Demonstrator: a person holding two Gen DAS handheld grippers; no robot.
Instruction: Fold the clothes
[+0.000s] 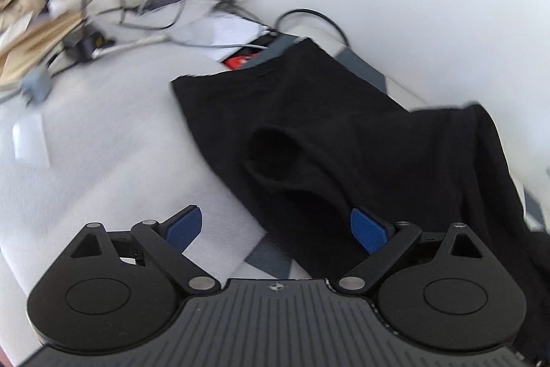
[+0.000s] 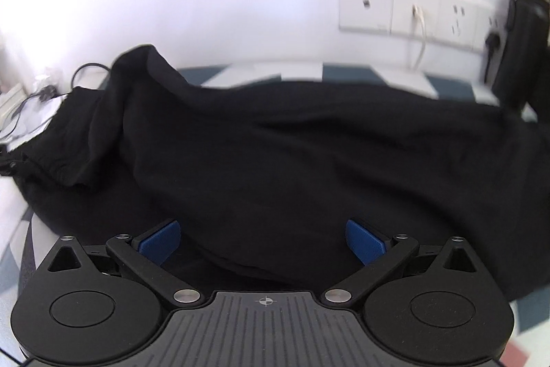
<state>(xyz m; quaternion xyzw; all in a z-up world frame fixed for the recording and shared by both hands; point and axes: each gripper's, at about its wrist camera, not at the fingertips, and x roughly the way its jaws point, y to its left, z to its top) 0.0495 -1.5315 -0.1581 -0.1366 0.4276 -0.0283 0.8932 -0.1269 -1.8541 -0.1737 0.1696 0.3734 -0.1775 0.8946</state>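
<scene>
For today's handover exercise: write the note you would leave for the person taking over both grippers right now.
Left gripper: open, holding nothing, at the near edge of the black garment.
Right gripper: open, empty, over the garment's middle.
Garment: spread loosely on the grey-and-white checked surface by the wall, one end bunched up, a sleeve opening gaping.
Done: no neat fold visible.
Left: flatten it, then fold.

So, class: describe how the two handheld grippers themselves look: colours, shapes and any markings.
Both look alike. The left gripper and right gripper each have two ridged blue finger pads on matte black linkage arms with silver pivot pins, two round black discs at the base, and a ribbed dark grey body bearing a small crosshair mark. No cables or sleeves show.
</scene>
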